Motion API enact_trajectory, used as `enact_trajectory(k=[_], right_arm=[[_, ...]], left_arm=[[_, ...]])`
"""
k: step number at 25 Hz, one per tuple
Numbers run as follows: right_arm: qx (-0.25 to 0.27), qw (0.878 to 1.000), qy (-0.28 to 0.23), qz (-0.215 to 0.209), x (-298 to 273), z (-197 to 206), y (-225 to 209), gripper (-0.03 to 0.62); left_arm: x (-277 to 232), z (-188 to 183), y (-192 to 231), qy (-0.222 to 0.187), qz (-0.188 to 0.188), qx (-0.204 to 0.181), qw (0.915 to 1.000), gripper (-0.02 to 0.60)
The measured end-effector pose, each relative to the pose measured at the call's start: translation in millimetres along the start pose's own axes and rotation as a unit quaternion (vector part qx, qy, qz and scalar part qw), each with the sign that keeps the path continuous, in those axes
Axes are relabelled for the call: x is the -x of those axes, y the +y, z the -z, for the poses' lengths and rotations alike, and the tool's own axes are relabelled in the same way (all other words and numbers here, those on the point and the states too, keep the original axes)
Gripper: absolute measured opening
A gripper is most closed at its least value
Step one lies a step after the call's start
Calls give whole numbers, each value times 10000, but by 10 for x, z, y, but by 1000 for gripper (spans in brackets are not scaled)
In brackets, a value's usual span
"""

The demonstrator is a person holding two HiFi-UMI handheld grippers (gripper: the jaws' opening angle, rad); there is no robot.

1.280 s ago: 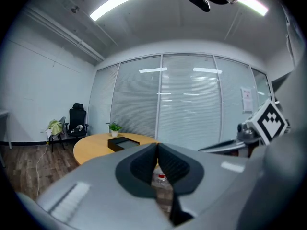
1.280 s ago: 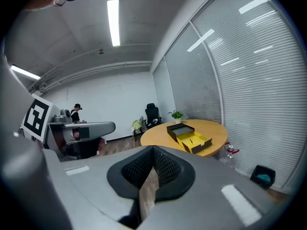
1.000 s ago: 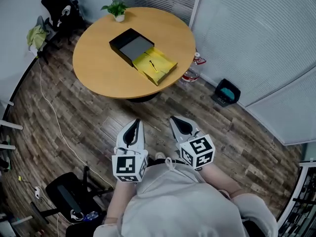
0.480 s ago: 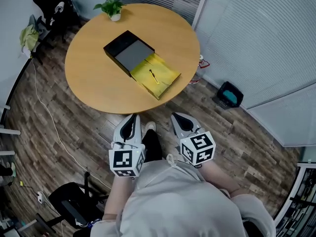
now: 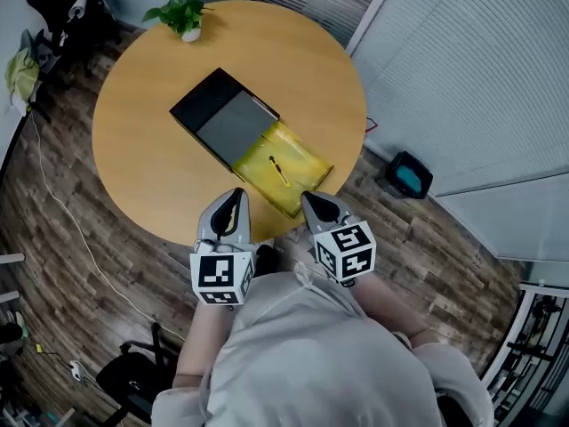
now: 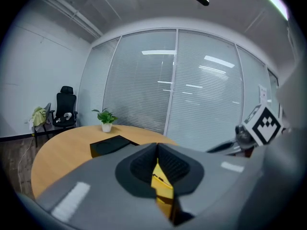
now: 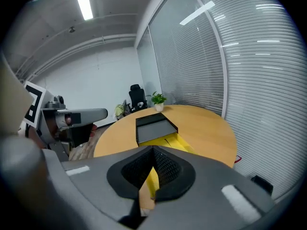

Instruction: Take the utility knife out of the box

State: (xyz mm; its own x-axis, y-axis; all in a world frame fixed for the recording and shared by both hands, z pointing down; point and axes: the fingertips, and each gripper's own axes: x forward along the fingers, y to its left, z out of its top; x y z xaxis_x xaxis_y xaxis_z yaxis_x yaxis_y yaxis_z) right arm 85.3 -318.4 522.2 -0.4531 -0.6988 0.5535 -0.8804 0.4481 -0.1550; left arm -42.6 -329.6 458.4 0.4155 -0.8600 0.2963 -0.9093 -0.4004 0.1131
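A black box (image 5: 222, 123) with a grey inside lies open on the round wooden table (image 5: 142, 167). Its yellow tray (image 5: 298, 172) juts toward me. On that tray rests the utility knife (image 5: 279, 169), small and dark. My left gripper (image 5: 233, 201) is shut with nothing in it, and its tip is over the table's near edge, left of the tray. My right gripper (image 5: 313, 201) is shut and empty too, just short of the tray's near corner. The right gripper view shows the box (image 7: 154, 127) and yellow tray (image 7: 178, 143) beyond its closed jaws. In the left gripper view the box (image 6: 109, 145) lies ahead to the left.
A small potted plant (image 5: 182, 13) stands at the table's far edge. Glass walls with blinds run along the right. A dark bin (image 5: 407, 174) sits on the wood floor to the right of the table. A black chair (image 5: 53, 7) is at the far left, and a cable trails across the floor.
Both grippers have moved forward from over the floor to the table's near edge. The table and box now sit closer and larger in view. Both jaws stayed shut.
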Motion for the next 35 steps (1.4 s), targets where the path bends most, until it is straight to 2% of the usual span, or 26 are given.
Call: enact_trajectory(k=[5,10,12,16,22,25,32,35], right_arm=[[101,9972,722,149,-725,112,-247,0],[155,9857,1673,136,-1296,447,-363,5],[208,9795,2002,53,-1494,556,-378,102],[321,9692,2440,35,-1824,699,-420,118],[367,9582,2834,136,-2070,857,-416,132],[437,9558,2892,287,-2084,884,-448,96],[389,9566,2875,286,-2091,861,-456,64],[336,9631,2654,284,-2052,717,-451,64]], left_arm=[[-509,102,391,229,40,139,9996,6],[-778,283,657,461,28,289,9985,6],[-864,365,732,568,10,358,9977,6],[-972,497,849,730,-30,490,9961,6],[-972,605,1016,890,-152,557,9944,6],[-956,636,1094,939,-213,588,9936,6],[-960,676,1231,985,-285,663,9925,6],[-986,622,1233,946,-257,625,9932,6]])
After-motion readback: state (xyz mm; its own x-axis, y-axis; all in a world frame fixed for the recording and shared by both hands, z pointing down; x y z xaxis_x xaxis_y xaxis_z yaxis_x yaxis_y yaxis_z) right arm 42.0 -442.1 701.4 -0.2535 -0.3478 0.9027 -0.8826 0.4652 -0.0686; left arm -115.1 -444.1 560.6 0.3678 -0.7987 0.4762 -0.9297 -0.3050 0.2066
